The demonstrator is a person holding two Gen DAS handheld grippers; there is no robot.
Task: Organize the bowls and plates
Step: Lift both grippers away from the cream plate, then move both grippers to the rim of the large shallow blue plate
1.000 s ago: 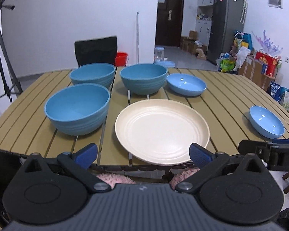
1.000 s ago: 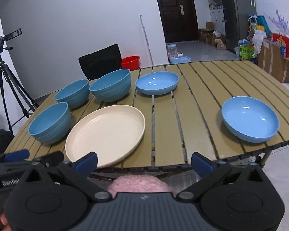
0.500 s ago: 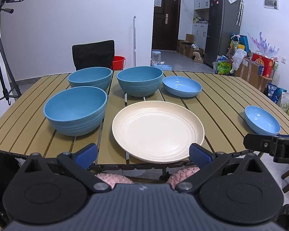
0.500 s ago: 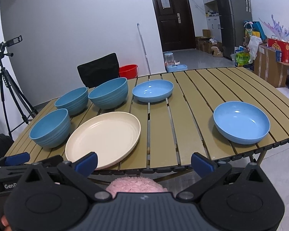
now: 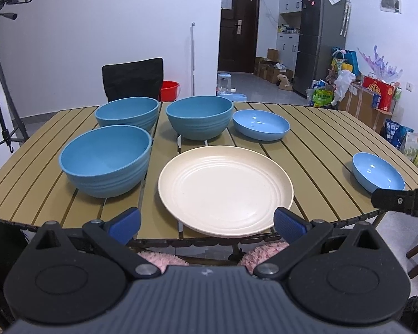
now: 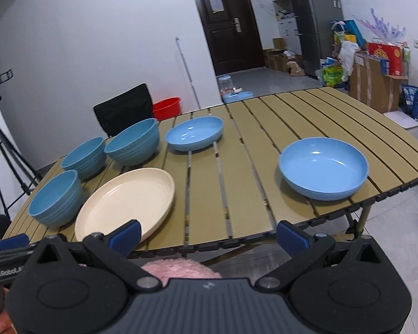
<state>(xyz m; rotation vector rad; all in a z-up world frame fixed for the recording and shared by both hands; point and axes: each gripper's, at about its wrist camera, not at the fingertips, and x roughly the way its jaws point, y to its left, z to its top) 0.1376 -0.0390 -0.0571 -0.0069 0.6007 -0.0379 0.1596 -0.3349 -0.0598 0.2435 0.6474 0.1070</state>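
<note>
My left gripper (image 5: pixel 206 222) hangs with its blue-padded jaws spread wide and empty, just short of the near edge of the slatted tan folding table (image 5: pixel 320 139). My right gripper (image 6: pixel 209 235) is likewise fully spread with nothing between the pads, poised off the same edge.

Straight ahead of the left jaws lies the round cream ridged plate (image 5: pixel 225 189), close to the table edge. Left of it sits the nearest deep blue ribbed bowl (image 5: pixel 106 160), with the far-left deep blue bowl (image 5: pixel 126 114) and the middle deep blue bowl (image 5: pixel 199 119) behind. The far shallow light-blue dish (image 5: pixel 260 124) sits beside those; the near shallow light-blue dish (image 6: pixel 323 167) lies well apart, ahead of my right jaws.

I judge nothing is stacked yet. To start well, I'd bring the right jaws level to the near dish's rim, pinch one wall only, and lift without tilting before nesting it with its twin.
</note>
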